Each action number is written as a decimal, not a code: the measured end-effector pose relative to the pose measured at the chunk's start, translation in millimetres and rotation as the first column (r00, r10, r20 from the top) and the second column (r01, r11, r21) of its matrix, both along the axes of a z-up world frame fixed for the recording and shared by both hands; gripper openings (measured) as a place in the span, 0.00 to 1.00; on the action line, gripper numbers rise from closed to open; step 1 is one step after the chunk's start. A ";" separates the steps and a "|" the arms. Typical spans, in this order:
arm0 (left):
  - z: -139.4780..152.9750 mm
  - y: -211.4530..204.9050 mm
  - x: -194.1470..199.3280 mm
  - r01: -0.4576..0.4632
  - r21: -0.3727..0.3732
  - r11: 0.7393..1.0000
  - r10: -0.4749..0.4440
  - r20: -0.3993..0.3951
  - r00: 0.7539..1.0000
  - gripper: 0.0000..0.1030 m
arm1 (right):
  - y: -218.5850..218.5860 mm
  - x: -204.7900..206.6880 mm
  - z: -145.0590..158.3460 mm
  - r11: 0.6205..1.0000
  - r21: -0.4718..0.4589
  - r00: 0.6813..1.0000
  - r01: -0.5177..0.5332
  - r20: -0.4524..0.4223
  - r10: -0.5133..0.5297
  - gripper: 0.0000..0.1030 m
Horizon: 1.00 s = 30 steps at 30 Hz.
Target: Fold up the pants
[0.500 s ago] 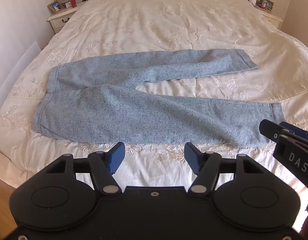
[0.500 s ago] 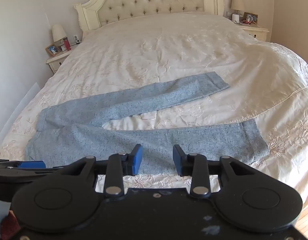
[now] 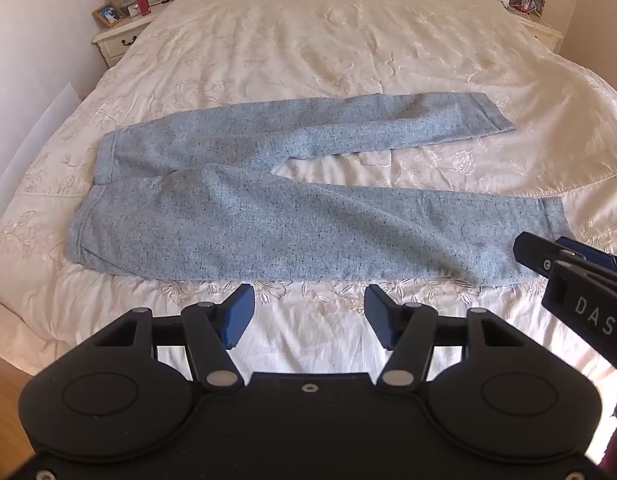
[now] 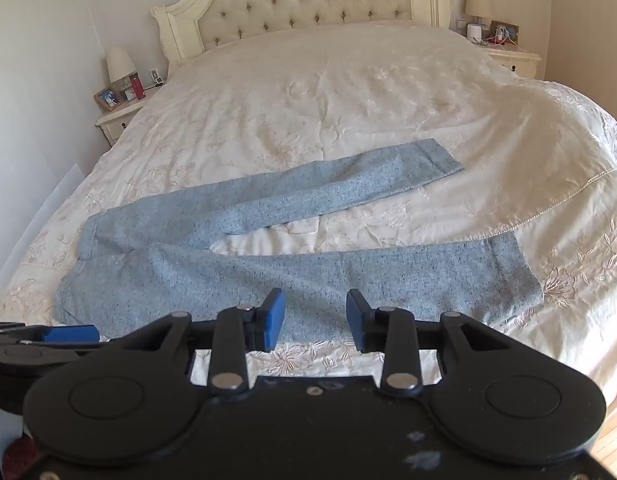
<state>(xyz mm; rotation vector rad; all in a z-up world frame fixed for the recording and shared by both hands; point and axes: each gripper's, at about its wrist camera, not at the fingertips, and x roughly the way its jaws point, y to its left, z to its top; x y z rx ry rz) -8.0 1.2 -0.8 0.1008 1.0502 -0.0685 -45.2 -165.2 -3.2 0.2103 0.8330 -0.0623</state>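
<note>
Cream bed [image 3: 348,40] carries unfolded pants [image 3: 268,220]; left gripper [image 3: 308,320] and right gripper [image 4: 312,320], both spread apart, must next grasp the near leg.

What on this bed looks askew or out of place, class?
The pants lie flat but their legs splay apart in a V instead of lying together. The folded-back quilt edge covers a corner of the near leg's cuff. Nothing looks spilled or damaged. Both tools are open and empty.
</note>
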 end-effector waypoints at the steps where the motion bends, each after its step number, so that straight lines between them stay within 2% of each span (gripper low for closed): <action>1: -0.1 -0.3 0.0 0.001 -0.001 1.000 -0.001 -0.001 1.000 0.62 | 0.5 0.0 0.0 1.000 -0.001 1.000 0.000 -0.001 0.000 0.36; 30: -3.4 10.3 1.7 -0.018 -0.006 1.000 0.018 -0.009 1.000 0.62 | 3.6 6.8 -4.9 1.000 0.002 0.999 -0.031 -0.022 0.031 0.36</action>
